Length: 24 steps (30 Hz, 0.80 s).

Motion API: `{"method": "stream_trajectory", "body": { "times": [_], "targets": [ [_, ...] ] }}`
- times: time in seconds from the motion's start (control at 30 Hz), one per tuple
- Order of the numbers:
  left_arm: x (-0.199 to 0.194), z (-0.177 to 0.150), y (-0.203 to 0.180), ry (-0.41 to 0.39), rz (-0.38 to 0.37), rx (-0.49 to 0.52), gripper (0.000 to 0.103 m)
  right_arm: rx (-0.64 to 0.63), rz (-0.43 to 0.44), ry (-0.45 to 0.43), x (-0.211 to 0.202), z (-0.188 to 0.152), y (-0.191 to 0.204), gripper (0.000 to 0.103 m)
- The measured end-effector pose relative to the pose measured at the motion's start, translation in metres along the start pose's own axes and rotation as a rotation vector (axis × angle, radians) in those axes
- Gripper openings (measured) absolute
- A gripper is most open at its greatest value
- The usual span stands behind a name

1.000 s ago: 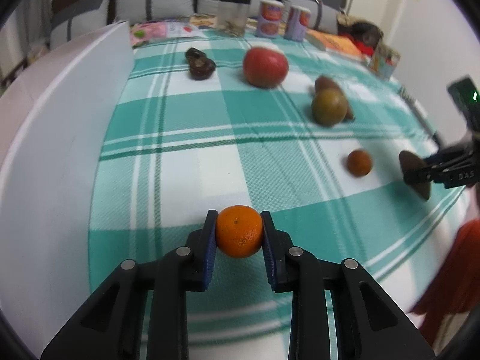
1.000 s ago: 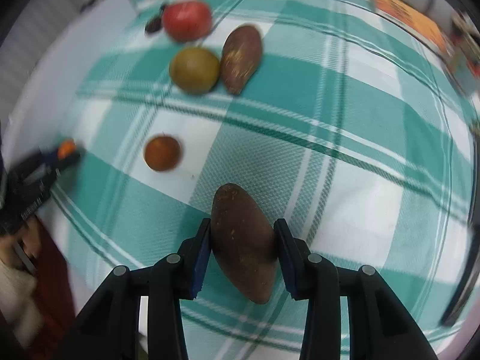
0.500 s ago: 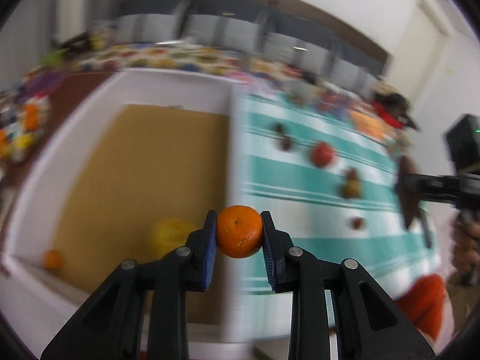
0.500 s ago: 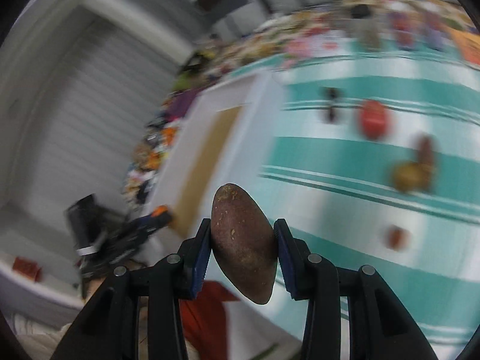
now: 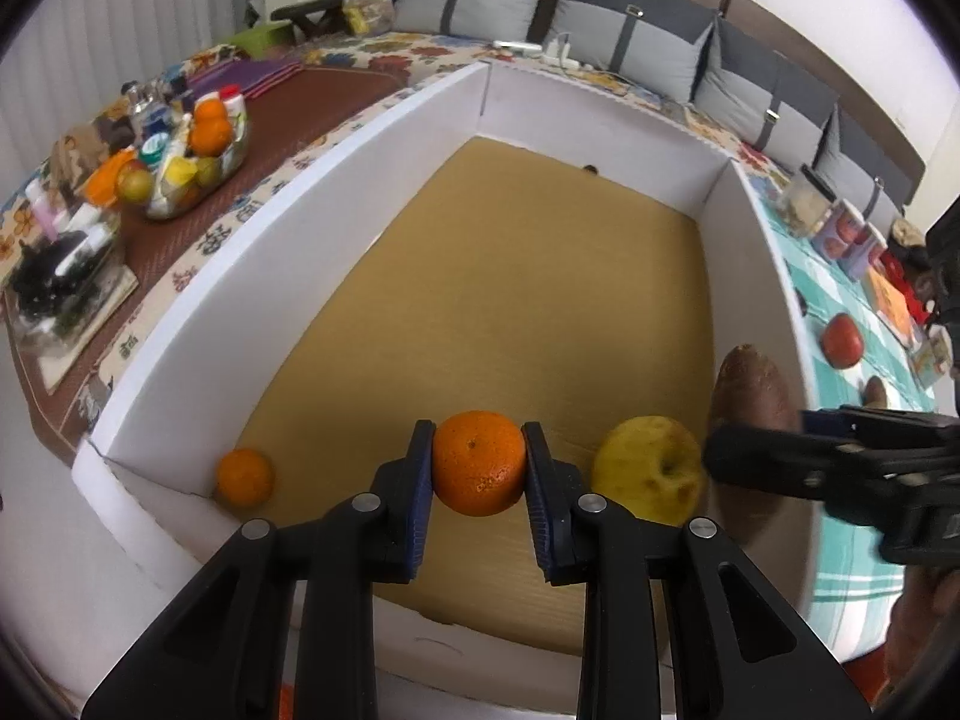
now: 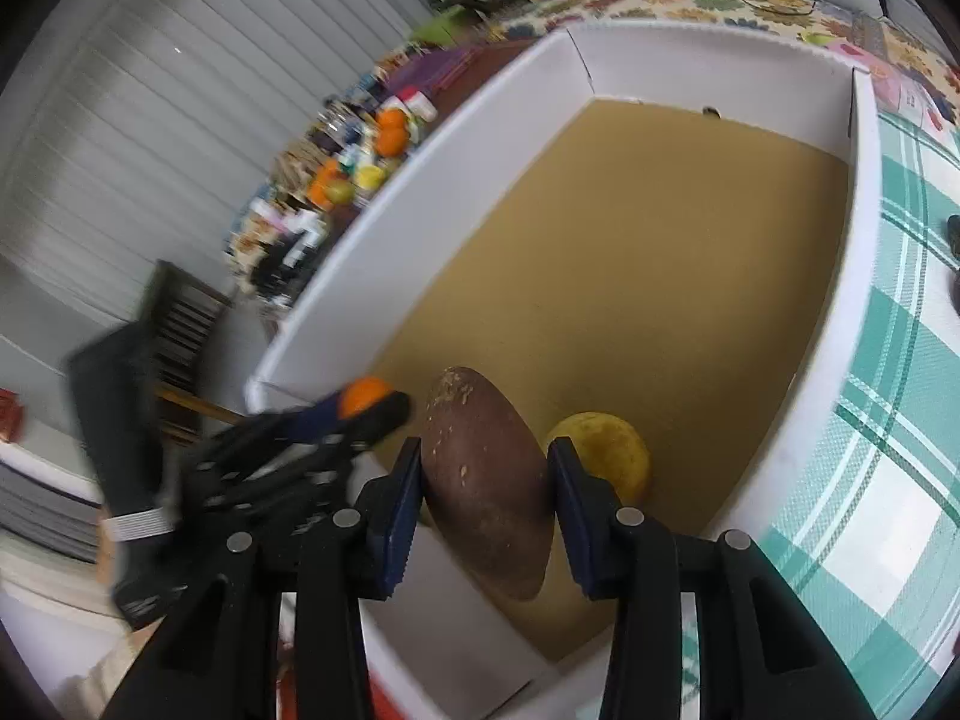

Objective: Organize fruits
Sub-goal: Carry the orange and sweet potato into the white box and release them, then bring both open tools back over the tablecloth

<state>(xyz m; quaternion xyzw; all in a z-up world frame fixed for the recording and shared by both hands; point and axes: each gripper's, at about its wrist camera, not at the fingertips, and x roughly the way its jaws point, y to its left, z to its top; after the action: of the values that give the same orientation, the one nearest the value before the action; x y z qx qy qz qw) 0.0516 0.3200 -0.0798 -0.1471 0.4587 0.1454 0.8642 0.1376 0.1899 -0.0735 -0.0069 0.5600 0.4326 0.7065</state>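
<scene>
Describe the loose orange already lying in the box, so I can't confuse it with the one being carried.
Find the big white box with the tan floor. In its near left corner an orange rests against the wall, smaller than the orange clamped in the left gripper and well left of the yellow apple.

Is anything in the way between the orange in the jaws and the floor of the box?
Nothing visible. The orange hangs over bare brown floor of the box; the yellow apple and small orange lie off to either side.

grey cushions (image 5: 636, 30) line the back — checked cloth (image 6: 912, 360) at right.
</scene>
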Motion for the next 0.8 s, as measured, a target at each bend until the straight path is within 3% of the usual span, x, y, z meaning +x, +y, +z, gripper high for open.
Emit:
{"method": "stream_trajectory", "body": {
  "times": [0.1, 0.17, 0.3, 0.37, 0.43, 0.6, 0.8],
  "targets": [
    [-0.003, 0.001, 0.007, -0.014, 0.033, -0.006, 0.039, -0.010, -0.044, 0.011, 0.016, 0.004, 0.000, 0.043],
    [-0.013, 0.004, 0.009, -0.041, 0.045, -0.022, 0.068, -0.011, -0.054, -0.023, 0.008, 0.006, -0.001, 0.056],
    [-0.042, 0.012, 0.002, -0.136, 0.034, -0.038, 0.077, -0.022, -0.075, -0.147, -0.051, 0.009, -0.008, 0.070],
    [-0.061, 0.017, -0.012, -0.191, 0.008, -0.033, 0.084, -0.036, -0.107, -0.217, -0.083, 0.008, -0.013, 0.088],
    [-0.075, 0.019, -0.030, -0.231, -0.028, -0.011, 0.085, -0.044, -0.158, -0.303, -0.119, -0.002, -0.023, 0.097],
    [-0.093, 0.011, -0.102, -0.263, -0.149, 0.096, 0.088, -0.013, -0.345, -0.448, -0.188, -0.053, -0.079, 0.102],
    [-0.065, -0.033, -0.209, -0.157, -0.307, 0.289, 0.089, 0.172, -0.618, -0.472, -0.224, -0.164, -0.199, 0.103]
  ]
}}
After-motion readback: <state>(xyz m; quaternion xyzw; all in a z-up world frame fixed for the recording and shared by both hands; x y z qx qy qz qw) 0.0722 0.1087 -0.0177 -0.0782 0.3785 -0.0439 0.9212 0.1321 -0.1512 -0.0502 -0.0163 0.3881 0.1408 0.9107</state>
